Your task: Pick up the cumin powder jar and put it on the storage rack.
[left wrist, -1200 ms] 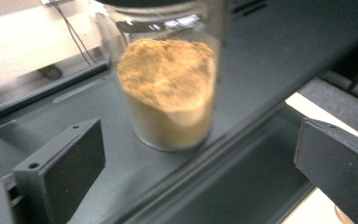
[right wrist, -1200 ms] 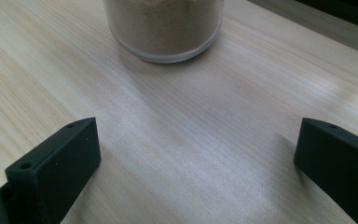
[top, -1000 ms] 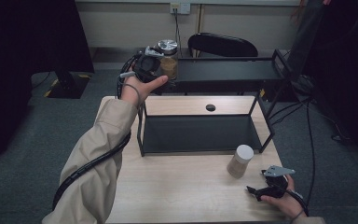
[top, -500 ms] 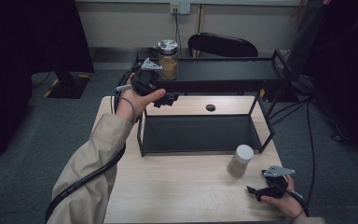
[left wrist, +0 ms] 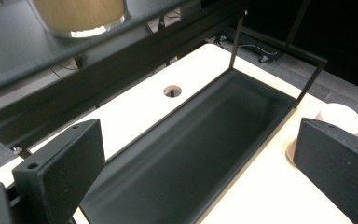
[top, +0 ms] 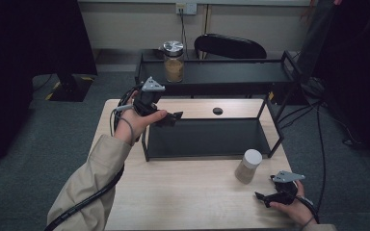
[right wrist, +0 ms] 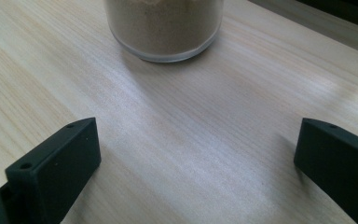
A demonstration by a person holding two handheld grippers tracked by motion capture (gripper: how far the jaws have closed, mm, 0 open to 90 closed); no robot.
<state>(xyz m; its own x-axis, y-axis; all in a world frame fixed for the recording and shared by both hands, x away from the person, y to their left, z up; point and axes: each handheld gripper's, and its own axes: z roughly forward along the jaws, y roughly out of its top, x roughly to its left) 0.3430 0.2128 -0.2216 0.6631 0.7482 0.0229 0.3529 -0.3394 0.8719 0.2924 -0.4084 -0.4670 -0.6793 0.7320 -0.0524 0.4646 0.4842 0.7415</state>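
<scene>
White-lidded jar (top: 248, 165) | before right hand-held gripper (top: 266, 197), wide open, empty | black rack (top: 212, 139) behind | left hand-held gripper (top: 172, 118) wide open, empty

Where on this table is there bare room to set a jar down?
Bare wood spans the table's near half, from the rack's front edge to the near edge, left of the white-lidded jar. The rack's dark lower tray looks bare too. It is crowded at the near right, where that jar stands beside the right gripper.

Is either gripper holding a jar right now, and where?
Neither: left gripper and right gripper are both open and empty; the white-lidded jar stands free on the table.
</scene>
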